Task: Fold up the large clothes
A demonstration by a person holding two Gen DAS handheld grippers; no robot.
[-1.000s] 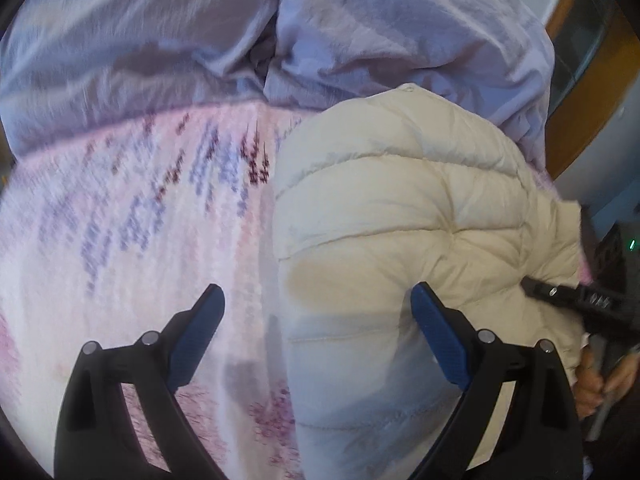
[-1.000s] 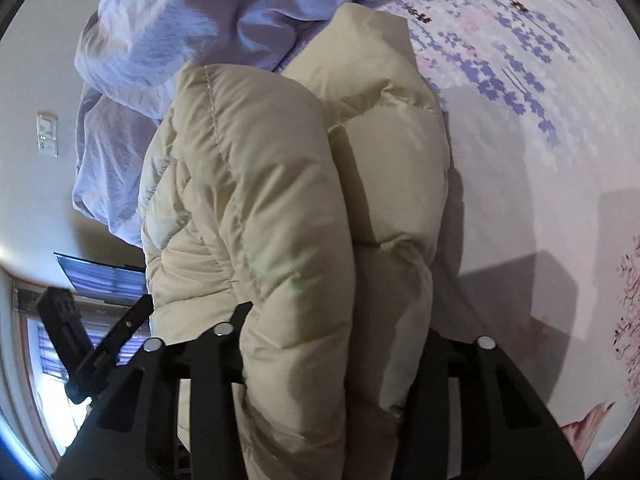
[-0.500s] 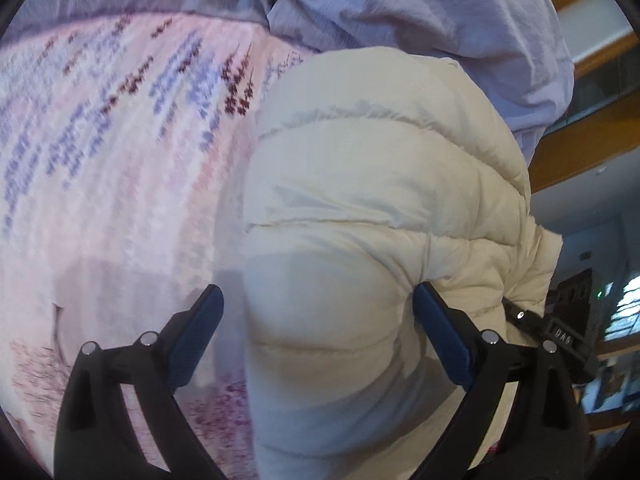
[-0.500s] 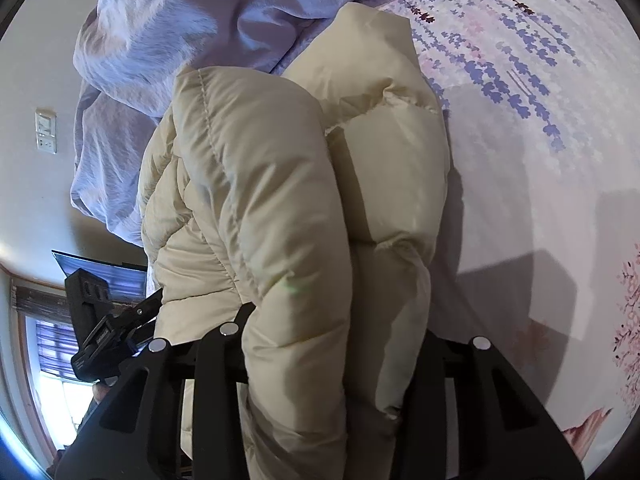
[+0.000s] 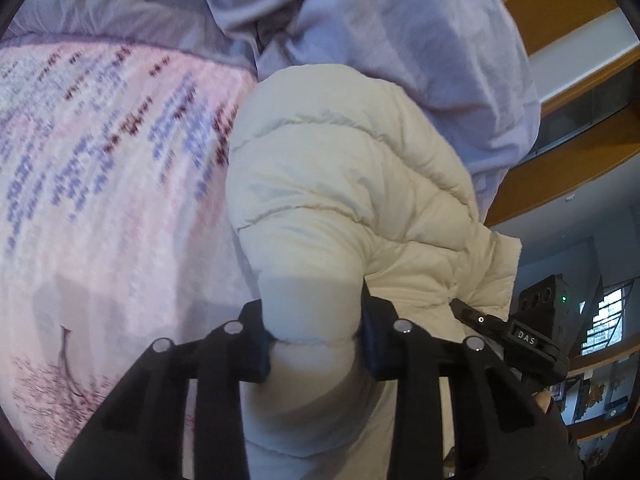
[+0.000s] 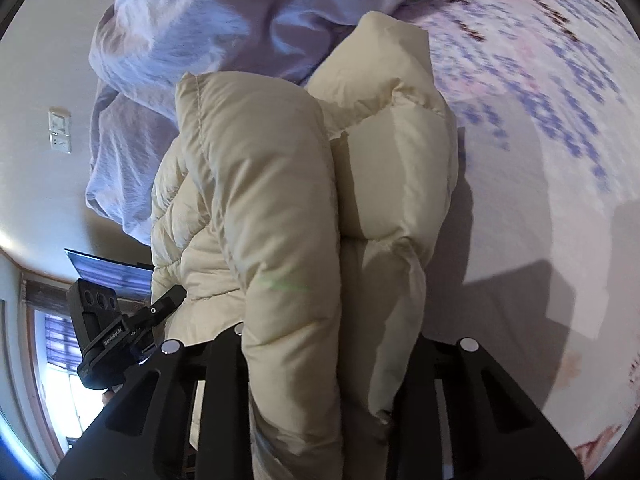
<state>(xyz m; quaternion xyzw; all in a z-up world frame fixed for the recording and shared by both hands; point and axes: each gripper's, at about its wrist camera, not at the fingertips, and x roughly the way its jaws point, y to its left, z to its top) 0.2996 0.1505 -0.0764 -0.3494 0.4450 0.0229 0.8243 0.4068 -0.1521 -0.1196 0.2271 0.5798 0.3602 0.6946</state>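
A cream quilted puffer jacket (image 5: 344,184) lies bunched on a bed with a pink and purple patterned sheet (image 5: 100,184). My left gripper (image 5: 316,332) is shut on a thick fold of the jacket at its near end. In the right wrist view the jacket (image 6: 280,208) fills the middle, folded into thick layers. My right gripper (image 6: 320,360) is shut on these layers; the fabric hides its fingertips. The other gripper shows in each view: the right one in the left wrist view (image 5: 520,332), the left one in the right wrist view (image 6: 120,328).
A crumpled lavender duvet (image 5: 400,28) lies heaped behind the jacket, also in the right wrist view (image 6: 208,12). Wooden shelving (image 5: 580,128) stands beyond the bed's right side. A white wall with a switch plate (image 6: 60,130) and a window (image 6: 56,344) show at left.
My left gripper has closed from wide open onto the jacket's near fold. The right gripper has kept its hold and the jacket has shifted slightly.
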